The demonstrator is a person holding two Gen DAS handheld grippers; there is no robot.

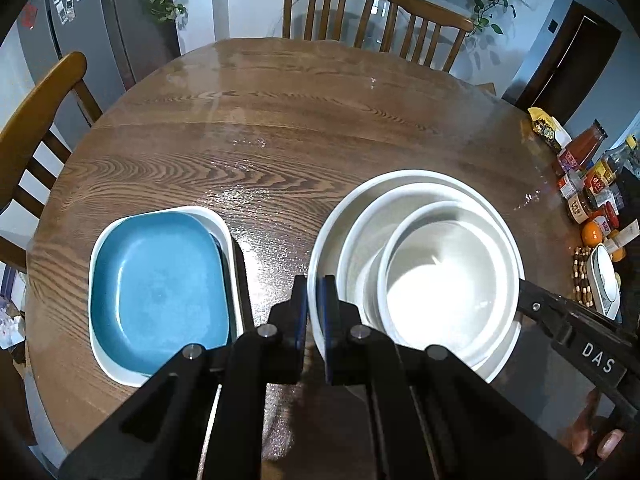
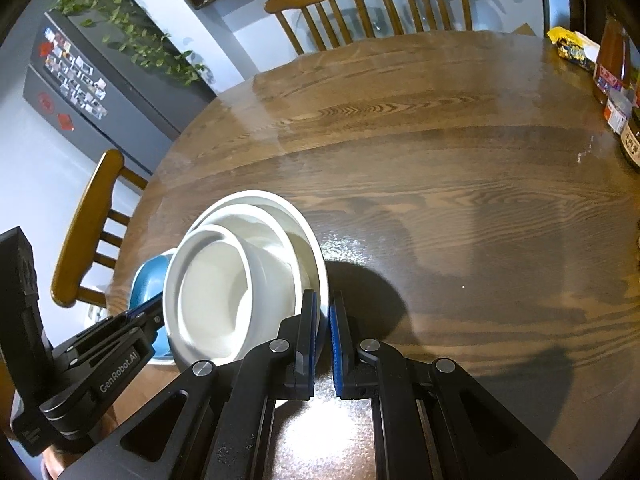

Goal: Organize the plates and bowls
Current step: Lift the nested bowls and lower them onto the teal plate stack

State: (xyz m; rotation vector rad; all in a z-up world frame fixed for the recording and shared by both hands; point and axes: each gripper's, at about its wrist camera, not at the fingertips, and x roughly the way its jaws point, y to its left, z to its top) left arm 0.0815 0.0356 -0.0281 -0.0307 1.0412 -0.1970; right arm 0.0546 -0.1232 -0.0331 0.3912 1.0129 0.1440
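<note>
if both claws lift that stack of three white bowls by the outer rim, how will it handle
Probably heavy: the stack of white bowls looks like thick glazed ceramic, three nested. The inner bowls sit off-centre, so they may slide or clink if it tilts. The glossy rim could slip between the left claw and right claw, and a drop would likely chip it.

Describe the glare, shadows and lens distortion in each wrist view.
Left wrist view: glare streaks the table centre; fisheye bends the chairs outward; the nested white bowls look sharp, lightly shaded inside. Right wrist view: a bright glare patch sits on the table below the right tongs; a dark shadow falls right of the bowls; the blue plate is mostly hidden; dark vignette at the corners.
</note>
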